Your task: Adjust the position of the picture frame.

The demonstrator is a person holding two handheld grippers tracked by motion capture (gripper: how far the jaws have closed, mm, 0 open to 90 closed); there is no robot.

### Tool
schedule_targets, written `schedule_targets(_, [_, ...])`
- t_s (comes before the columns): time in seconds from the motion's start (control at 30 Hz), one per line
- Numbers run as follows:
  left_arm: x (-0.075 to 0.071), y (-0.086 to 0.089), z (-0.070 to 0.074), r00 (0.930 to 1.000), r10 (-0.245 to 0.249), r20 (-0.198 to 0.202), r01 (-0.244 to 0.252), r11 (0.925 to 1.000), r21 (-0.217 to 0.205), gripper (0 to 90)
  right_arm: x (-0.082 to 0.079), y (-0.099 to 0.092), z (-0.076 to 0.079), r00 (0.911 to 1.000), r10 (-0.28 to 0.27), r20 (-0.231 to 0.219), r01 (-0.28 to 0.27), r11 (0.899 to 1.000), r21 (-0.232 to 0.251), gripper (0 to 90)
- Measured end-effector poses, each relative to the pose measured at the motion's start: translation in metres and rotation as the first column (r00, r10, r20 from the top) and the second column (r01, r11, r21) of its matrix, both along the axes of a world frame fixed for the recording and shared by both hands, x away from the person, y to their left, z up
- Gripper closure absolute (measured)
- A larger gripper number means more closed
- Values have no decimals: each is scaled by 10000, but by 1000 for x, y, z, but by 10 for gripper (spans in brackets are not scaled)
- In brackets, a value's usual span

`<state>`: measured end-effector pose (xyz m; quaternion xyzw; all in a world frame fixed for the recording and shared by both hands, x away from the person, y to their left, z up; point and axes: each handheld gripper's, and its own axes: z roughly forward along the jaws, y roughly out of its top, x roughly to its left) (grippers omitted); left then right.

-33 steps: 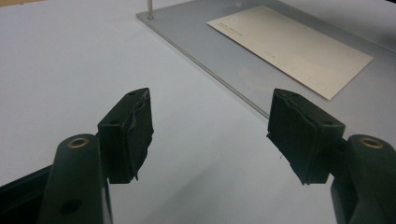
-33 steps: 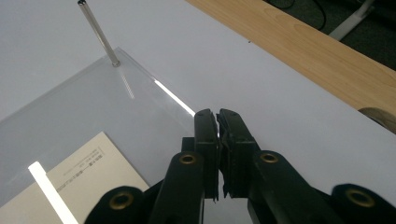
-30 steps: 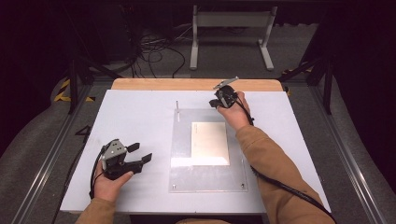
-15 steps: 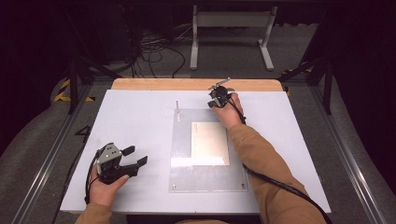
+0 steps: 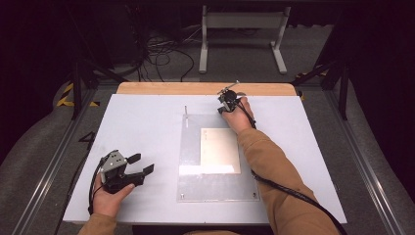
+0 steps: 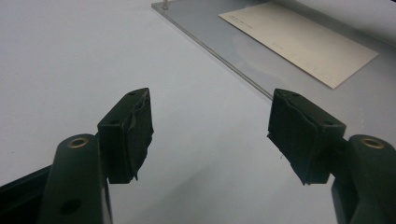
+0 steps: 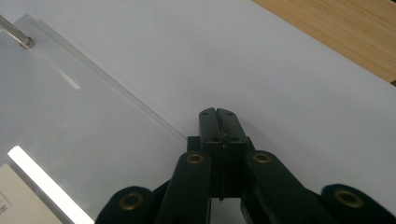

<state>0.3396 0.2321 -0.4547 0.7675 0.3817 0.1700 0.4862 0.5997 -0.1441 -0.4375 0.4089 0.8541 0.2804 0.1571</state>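
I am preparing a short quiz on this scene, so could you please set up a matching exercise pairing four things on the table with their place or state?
Things:
1. left hand-held gripper
2. right hand-held gripper
3. beige card
4. clear acrylic plate

Place or state:
a. lies flat in the middle of the white table, with small posts at its corners
b. jaws shut with nothing between them, at the plate's far edge
c. jaws wide open, near the table's front left
d. rests on the transparent sheet

Pairs: 1-c, 2-b, 3-d, 4-a
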Motion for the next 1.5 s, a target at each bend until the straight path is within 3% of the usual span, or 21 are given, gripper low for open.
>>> schedule_targets(0.27, [0,-3,1,10000,-18,-17,18,10000,39,311,-5,1,1,9987,508,20,-508,9984,-246,900])
schedule_targets(0.53, [4,-8,1,9998,-207,20,207,9997,140,311,-19,3,0,9946,1039,-5,-1039,9945,-111,900])
schedule_targets(0.7, [5,-11,1,9998,-222,12,222,9997,117,311,-30,7,0,9908,1351,91,-1347,9902,-355,900])
schedule_targets(0.87, [8,-14,2,9994,-340,11,340,9993,144,310,-36,3,-1,9920,1257,-61,-1257,9921,0,900])
schedule_targets(1.1, [12,-17,2,9989,-465,26,465,9989,91,310,-42,2,0,9924,1213,-185,-1214,9926,-38,900])
schedule_targets(1.17, [13,-19,2,9982,-604,4,604,9981,104,310,-44,-1,1,9943,1052,-188,-1056,9941,-257,900])
schedule_targets(1.5, [17,-23,3,9974,-715,49,714,9973,140,310,-48,-6,3,9979,479,-437,-491,9984,-266,900])
